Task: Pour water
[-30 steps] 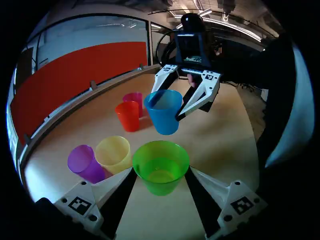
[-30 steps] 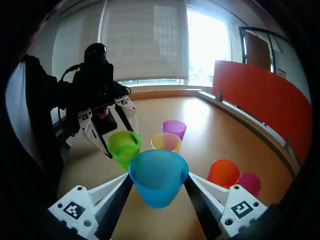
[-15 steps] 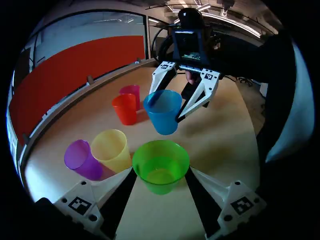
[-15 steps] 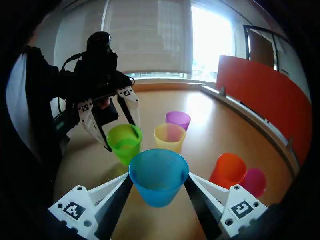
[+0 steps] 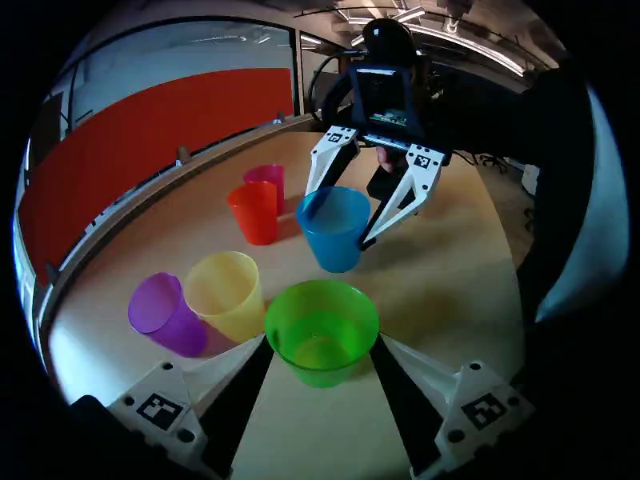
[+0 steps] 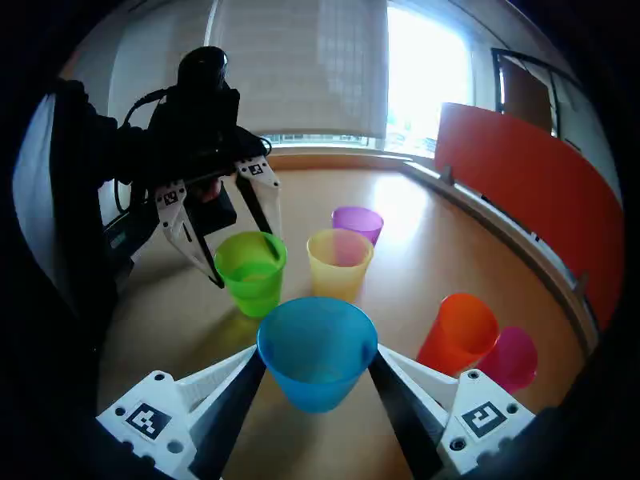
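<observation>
A green cup [image 5: 322, 332] sits upright between the fingers of my left gripper [image 5: 322, 344], which is shut on it; its bottom glints as if a little water lies there. My right gripper [image 6: 317, 356] is shut on a blue cup [image 6: 317, 352], also upright. The two face each other above a wooden table [image 5: 448, 272]. In the left gripper view, the right gripper [image 5: 336, 228] holds the blue cup [image 5: 334, 226] just beyond the green one. Seen from the right gripper view, the left gripper [image 6: 250, 268] holds the green cup [image 6: 252, 272] to the far left.
Standing on the table are a yellow cup [image 5: 226, 294], a purple cup [image 5: 164, 314], an orange cup [image 5: 254, 212] and a pink cup [image 5: 266, 180]. An orange partition [image 5: 144, 136] runs along the table's far edge. A person's dark sleeves [image 5: 552, 160] are behind the right gripper.
The blue cup has drifted slightly right and lower in the left gripper view. In the right gripper view the green cup has moved a little farther off. Both grips are unchanged.
</observation>
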Tool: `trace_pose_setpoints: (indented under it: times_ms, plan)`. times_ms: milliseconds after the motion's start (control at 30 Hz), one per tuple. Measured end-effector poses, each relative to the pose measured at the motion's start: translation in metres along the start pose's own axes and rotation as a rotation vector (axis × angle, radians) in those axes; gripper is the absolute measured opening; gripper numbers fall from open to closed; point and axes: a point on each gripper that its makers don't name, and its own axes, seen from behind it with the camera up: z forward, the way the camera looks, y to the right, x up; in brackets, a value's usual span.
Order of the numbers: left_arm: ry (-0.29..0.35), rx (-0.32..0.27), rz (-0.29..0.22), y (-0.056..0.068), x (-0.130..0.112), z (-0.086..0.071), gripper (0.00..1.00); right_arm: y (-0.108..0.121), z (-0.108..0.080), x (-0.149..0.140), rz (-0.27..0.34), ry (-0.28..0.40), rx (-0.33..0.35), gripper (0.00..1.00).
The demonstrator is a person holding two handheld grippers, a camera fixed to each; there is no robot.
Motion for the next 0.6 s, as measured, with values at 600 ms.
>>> trace_pose_setpoints:
  times_ms: [600]
  plan:
    - [0.0,-0.004,-0.02,0.001,-0.009,0.002,0.84,0.001,0.006,-0.015,0.016,-0.017,0.002,0.9]
